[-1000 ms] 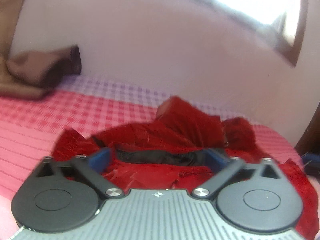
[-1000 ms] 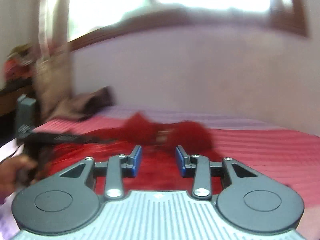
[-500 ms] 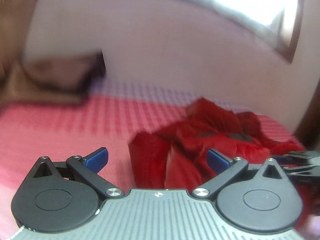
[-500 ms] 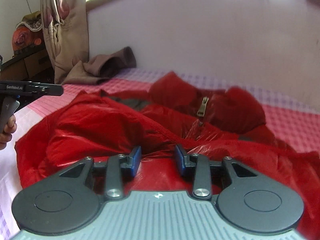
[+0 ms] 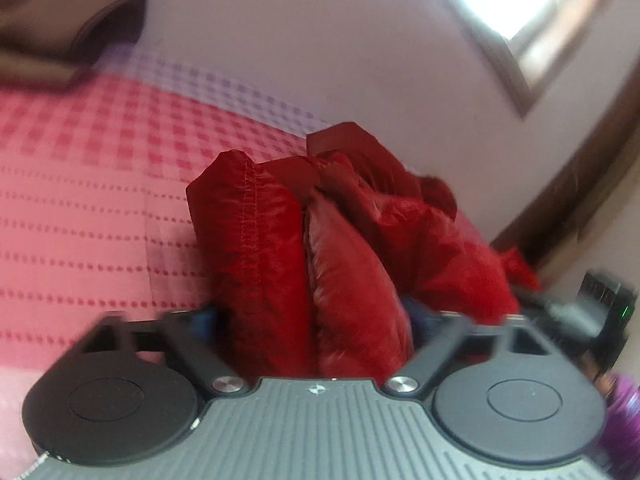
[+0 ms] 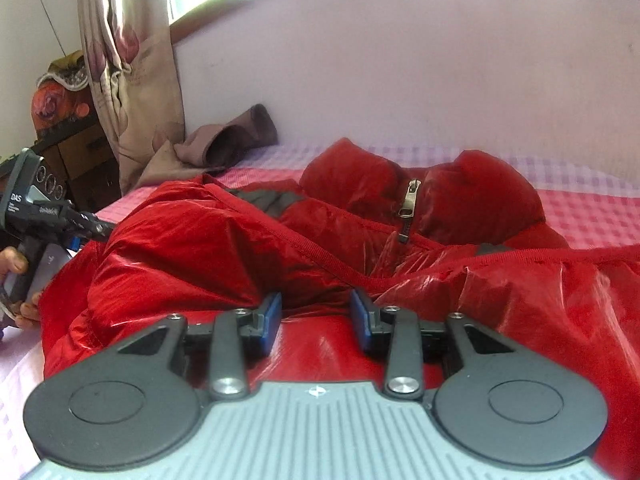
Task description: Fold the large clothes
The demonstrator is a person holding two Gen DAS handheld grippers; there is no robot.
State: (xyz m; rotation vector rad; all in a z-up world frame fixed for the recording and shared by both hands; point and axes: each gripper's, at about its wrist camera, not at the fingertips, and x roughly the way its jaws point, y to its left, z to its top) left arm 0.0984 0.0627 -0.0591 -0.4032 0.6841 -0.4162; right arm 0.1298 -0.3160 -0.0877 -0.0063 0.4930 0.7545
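A shiny red puffer jacket [image 6: 224, 248] lies spread on the bed, collar and metal zipper pull [image 6: 409, 200] towards the wall. My right gripper [image 6: 316, 316] hovers low over the jacket's front, jaws part open with nothing between them. My left gripper [image 5: 312, 320] is at the jacket's left edge; its jaws stand wide apart around a bunched fold of the red jacket [image 5: 280, 240], and its blue pads are mostly hidden by the cloth. The left gripper also shows at the left of the right wrist view [image 6: 84, 232].
The bed has a pink and lilac checked cover [image 5: 80, 200]. A brown garment [image 6: 224, 140] lies by the wall. A patterned curtain [image 6: 128, 60] and a cupboard [image 6: 76, 148] stand left of the bed. The white wall [image 6: 400, 80] runs close behind.
My left gripper has moved in onto the jacket's edge, so a fold now sits between its open jaws. My right gripper has dropped and steadied over the jacket's front.
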